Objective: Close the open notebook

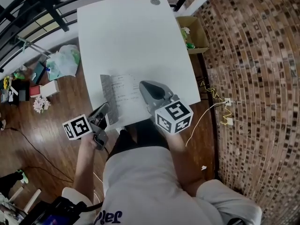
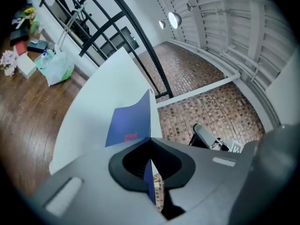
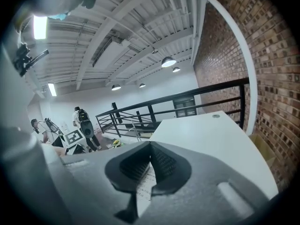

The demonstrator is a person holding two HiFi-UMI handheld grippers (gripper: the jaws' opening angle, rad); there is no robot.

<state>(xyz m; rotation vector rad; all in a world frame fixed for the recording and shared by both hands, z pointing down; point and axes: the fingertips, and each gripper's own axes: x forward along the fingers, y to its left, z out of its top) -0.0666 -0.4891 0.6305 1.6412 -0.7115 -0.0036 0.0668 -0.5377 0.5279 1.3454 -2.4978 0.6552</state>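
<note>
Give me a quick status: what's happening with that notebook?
Left claw shut on blue cover, cover standing upright. Right claw shut, over the open page. Nothing in the way.

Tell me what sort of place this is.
Probably a mezzanine work area in a converted industrial or loft-style building: a bare brick wall, a black metal railing along an open edge, and a ceiling of exposed white beams with hanging lamps. A white table stands on the wood floor.

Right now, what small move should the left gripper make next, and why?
Probably swing the left gripper rightward over the written page: its jaws pinch the blue cover, which stands raised, not yet folded down.
</note>
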